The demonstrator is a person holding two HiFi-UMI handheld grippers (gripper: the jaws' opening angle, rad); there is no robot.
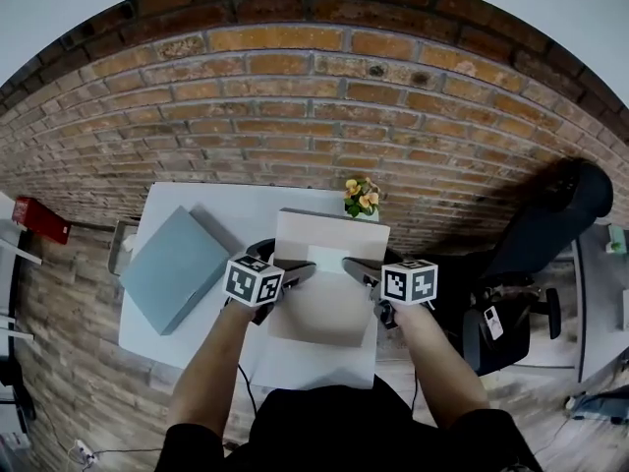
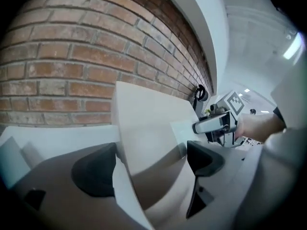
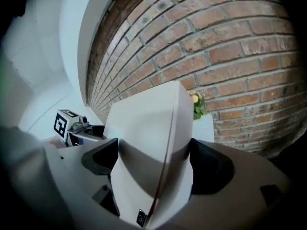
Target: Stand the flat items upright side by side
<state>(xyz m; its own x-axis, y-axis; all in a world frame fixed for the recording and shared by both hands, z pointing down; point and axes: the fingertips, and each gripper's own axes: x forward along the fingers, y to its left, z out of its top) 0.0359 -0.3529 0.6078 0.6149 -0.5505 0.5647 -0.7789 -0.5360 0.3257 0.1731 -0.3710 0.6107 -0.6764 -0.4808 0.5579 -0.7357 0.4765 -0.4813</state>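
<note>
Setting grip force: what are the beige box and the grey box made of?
Beige box: likely matte cardboard; dull, glare-free faces, crisp edges, thin seam in the right gripper view. Grey box: matte too, maybe card or cloth-covered board; too far to tell.

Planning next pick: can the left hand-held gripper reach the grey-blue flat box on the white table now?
Probably not yet: the left hand-held gripper and right hand-held gripper both clamp the beige flat box. The grey-blue flat box lies uncovered to its left, so reachable once released.
</note>
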